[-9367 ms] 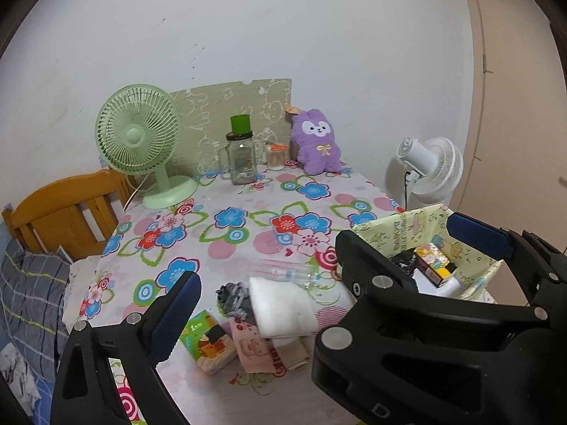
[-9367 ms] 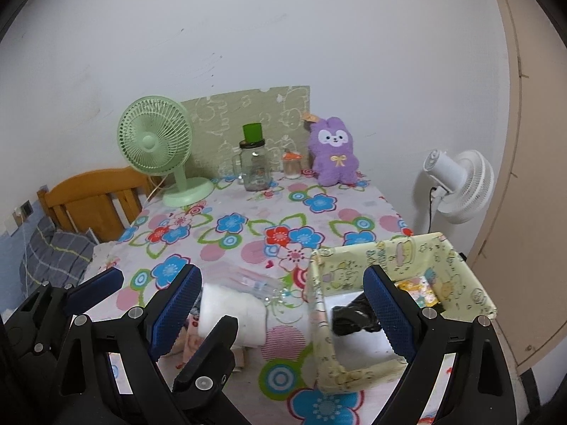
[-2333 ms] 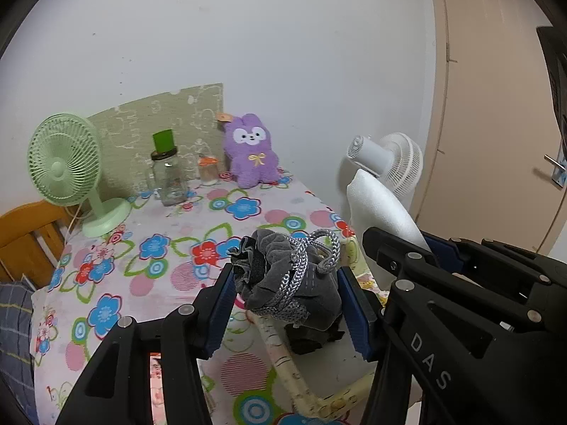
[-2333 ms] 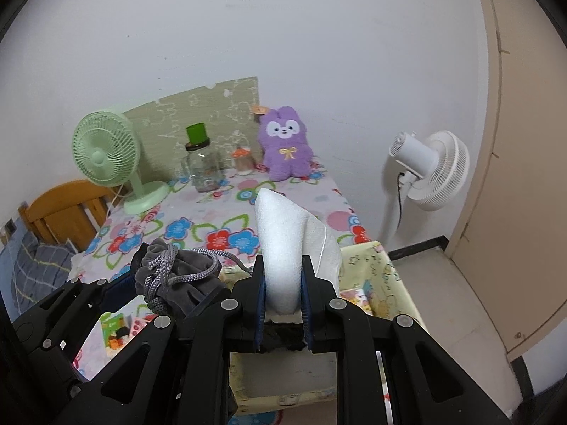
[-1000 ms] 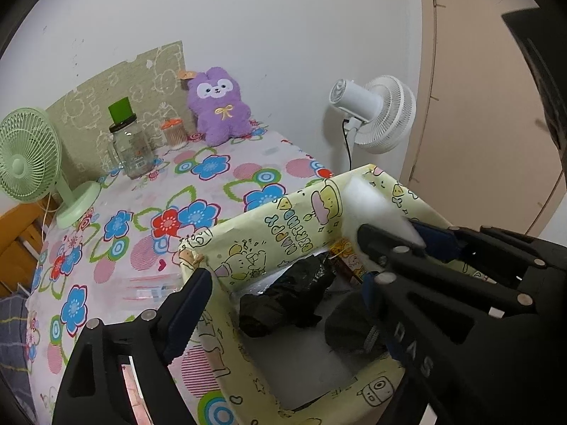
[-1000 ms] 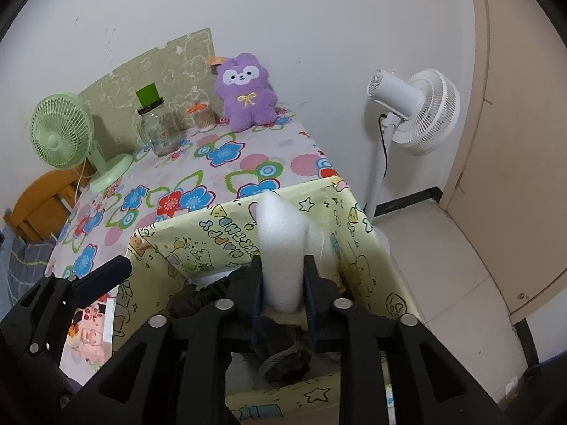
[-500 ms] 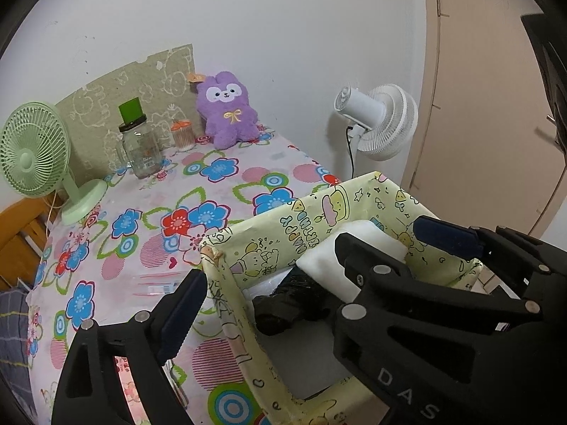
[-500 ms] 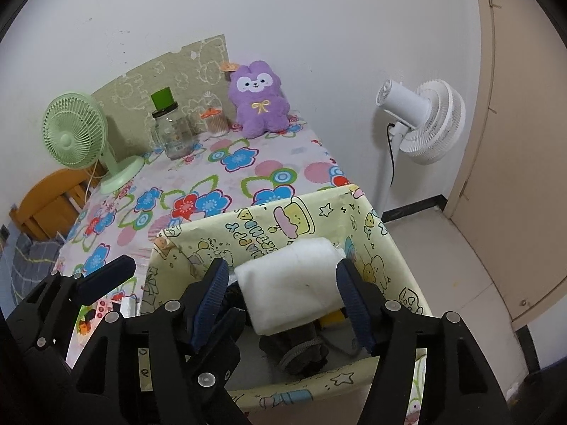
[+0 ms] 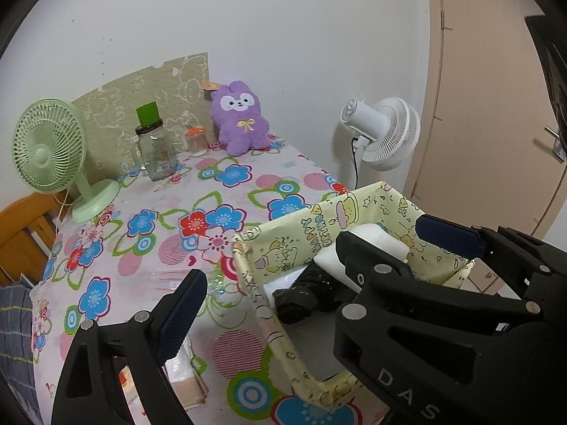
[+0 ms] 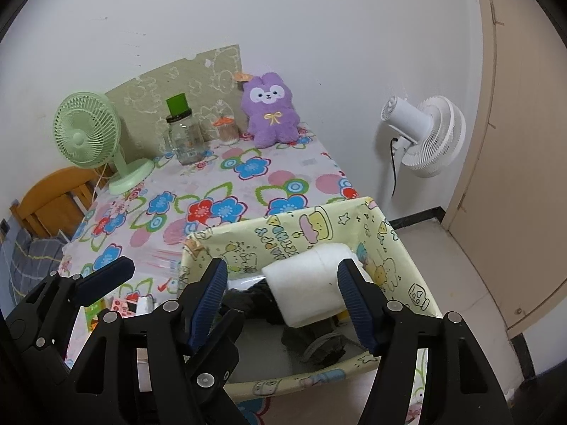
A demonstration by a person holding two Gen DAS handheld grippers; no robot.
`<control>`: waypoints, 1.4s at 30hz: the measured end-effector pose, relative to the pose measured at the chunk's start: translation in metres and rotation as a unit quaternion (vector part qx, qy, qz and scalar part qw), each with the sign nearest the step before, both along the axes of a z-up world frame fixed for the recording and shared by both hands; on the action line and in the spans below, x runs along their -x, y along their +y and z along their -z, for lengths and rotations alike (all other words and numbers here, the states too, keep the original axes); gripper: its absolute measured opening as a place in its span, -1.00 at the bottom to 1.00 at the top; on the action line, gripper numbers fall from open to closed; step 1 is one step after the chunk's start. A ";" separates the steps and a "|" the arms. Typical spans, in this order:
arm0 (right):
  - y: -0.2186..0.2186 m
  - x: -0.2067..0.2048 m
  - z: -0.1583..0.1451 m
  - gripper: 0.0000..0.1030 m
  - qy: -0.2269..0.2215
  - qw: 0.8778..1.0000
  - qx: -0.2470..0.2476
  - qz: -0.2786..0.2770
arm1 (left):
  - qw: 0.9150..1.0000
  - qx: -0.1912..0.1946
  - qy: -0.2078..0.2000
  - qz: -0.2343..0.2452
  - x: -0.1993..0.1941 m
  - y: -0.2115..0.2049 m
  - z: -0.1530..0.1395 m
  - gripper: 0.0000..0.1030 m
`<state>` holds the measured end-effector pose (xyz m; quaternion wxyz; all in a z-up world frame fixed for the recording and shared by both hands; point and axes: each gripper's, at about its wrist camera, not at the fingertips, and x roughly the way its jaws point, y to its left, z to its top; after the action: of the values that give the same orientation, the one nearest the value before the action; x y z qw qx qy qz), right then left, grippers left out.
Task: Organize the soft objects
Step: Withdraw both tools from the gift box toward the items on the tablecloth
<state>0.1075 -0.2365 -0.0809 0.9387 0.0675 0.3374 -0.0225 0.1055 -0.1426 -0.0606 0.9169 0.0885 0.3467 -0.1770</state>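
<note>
It is a home room. A flower-print tablecloth (image 10: 226, 191) carries a purple plush rabbit (image 10: 271, 109) and a green desk fan (image 10: 86, 131). A wooden chair (image 10: 53, 198) stands beside.

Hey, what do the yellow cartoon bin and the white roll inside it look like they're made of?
The bin: probably coated fabric or thin plastic sheet, since its printed walls sag and shine slightly. The white roll: likely foam or fleecy cloth, matte and finely textured, with soft rounded edges; the pictures leave it open which.
</note>
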 end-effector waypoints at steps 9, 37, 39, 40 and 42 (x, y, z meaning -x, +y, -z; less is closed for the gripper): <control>0.020 0.012 -0.014 0.37 -0.020 1.000 0.012 -0.005 | 1.000 0.009 -0.021 -0.008 0.012 0.020 -0.014 0.83; 0.097 0.031 -0.032 0.84 -0.068 0.996 0.023 -0.057 | 0.996 0.019 -0.053 -0.068 0.032 0.098 -0.025 0.96; 0.102 0.029 -0.031 0.84 -0.067 0.996 0.020 -0.062 | 0.996 0.019 -0.052 -0.074 0.032 0.104 -0.024 0.96; 0.105 0.029 -0.030 0.84 -0.066 0.996 0.018 -0.065 | 0.996 0.019 -0.052 -0.076 0.032 0.107 -0.024 0.96; 0.111 0.029 -0.028 0.84 -0.069 0.995 0.016 -0.069 | 0.995 0.017 -0.051 -0.082 0.031 0.114 -0.022 0.96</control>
<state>0.0788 -0.1260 -0.0530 0.9601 0.0303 0.2750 0.0418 0.0740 -0.0290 -0.0388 0.9463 0.0535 0.3022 -0.1018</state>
